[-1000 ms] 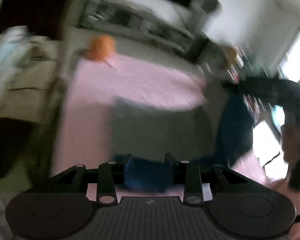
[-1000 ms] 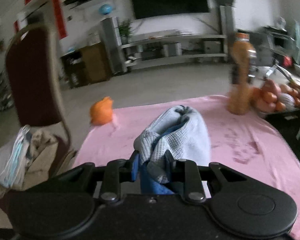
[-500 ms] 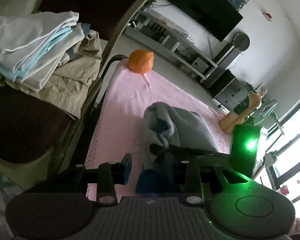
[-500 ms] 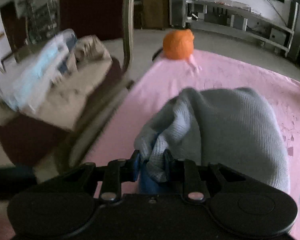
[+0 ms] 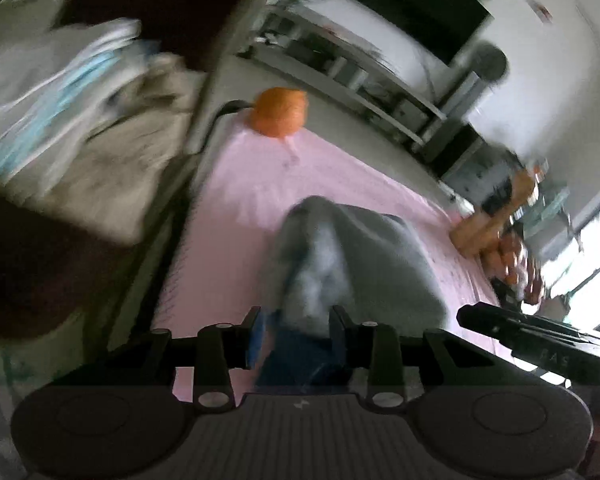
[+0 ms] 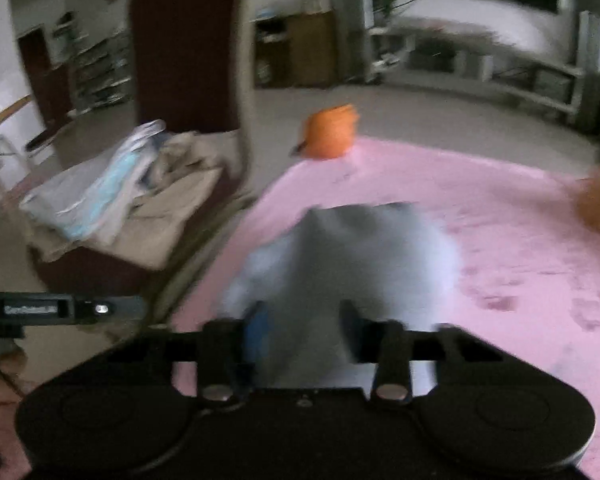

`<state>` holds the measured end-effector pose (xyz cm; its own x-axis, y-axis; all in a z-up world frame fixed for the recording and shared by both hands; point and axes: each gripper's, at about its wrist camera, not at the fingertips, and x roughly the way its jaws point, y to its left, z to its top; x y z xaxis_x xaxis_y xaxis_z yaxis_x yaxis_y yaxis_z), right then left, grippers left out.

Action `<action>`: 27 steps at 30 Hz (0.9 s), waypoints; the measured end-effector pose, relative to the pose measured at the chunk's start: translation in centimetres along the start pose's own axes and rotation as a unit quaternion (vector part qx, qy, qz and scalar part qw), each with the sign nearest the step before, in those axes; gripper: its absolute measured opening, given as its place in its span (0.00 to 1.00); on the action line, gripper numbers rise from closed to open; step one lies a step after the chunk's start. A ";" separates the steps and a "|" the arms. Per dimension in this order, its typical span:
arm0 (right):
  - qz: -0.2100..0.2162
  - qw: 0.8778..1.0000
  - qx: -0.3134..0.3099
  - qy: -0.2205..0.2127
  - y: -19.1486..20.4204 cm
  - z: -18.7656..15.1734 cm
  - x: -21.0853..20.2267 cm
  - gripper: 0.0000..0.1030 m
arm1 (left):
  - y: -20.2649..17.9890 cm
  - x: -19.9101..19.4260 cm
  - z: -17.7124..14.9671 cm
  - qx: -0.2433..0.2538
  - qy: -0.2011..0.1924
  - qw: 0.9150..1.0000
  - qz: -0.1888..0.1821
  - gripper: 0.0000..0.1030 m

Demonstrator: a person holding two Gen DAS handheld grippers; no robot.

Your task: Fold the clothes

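Note:
A grey knit sweater (image 5: 360, 248) with a dark blue lining lies bundled on the pink tablecloth (image 5: 240, 200). My left gripper (image 5: 296, 328) is open, and the sweater's near fold sits between its fingers. The right wrist view is blurred. It shows the same sweater (image 6: 360, 248) running in between the fingers of my right gripper (image 6: 302, 320), which stand wide apart, open. The pink tablecloth (image 6: 500, 200) spreads out to the right of it. A black bar of the other tool (image 6: 60, 308) shows at the left edge.
An orange object (image 5: 278, 112) sits at the table's far corner. A stack of folded clothes (image 6: 120, 196) rests on a dark chair (image 6: 188, 40) left of the table. A bottle and fruit (image 5: 500, 220) stand at the far right.
The right gripper's fingers were pinched on the sweater's fold and now stand wider apart. The left gripper has moved in around the near fold. Both cameras swung, blurring the views.

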<state>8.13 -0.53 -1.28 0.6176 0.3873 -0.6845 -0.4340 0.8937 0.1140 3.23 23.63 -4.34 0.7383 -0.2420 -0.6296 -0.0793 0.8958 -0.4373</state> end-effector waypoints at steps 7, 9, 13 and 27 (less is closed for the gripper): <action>-0.007 1.000 -0.025 -0.007 -1.8 -2.5 1.0 0.28 | -6.6 9.0 1.2 0.178 0.090 0.978 0.065 0.21; -0.027 0.998 -0.065 0.005 -1.9 -3.7 2.3 0.28 | -6.0 11.4 -1.1 0.215 0.149 0.955 0.142 0.18; -0.045 0.993 -0.094 0.060 -3.8 -7.6 5.2 0.28 | -4.5 10.1 -2.6 0.216 0.155 0.952 0.152 0.21; 0.039 0.997 0.062 0.001 -9.1 -1.3 -3.5 0.43 | -6.6 2.0 0.4 0.167 0.014 0.986 0.012 0.31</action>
<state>9.11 -10.30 -0.84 0.5836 0.4566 -0.6715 -0.3964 0.8819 0.2550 5.56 17.37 -2.44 0.7197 -0.2254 -0.6566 0.1319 0.9730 -0.1894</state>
